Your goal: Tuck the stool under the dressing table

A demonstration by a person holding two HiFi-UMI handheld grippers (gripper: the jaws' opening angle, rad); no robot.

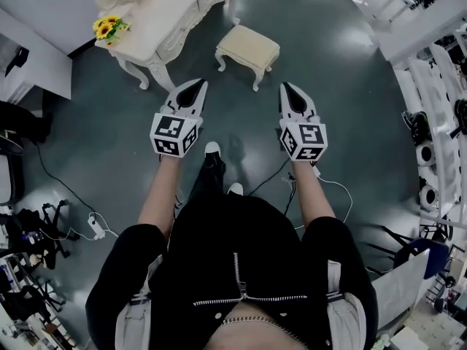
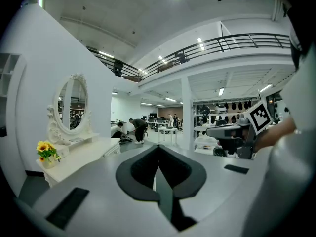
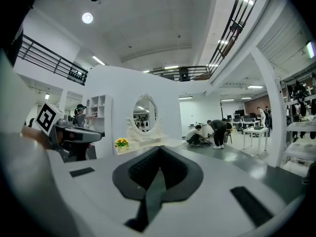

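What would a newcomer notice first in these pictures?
A person holds out the left gripper and the right gripper, both pointed, shut and empty, each bearing a marker cube, over a dark floor. Ahead stands a cream stool, apart from an ornate white dressing table with sunflowers on it, at the head view's top.

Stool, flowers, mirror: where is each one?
stool (image 1: 248,48), head view, on the cushioned seat top.
flowers (image 1: 107,28), head view, on the yellow blooms.
mirror (image 3: 144,114), right gripper view, on the oval glass.
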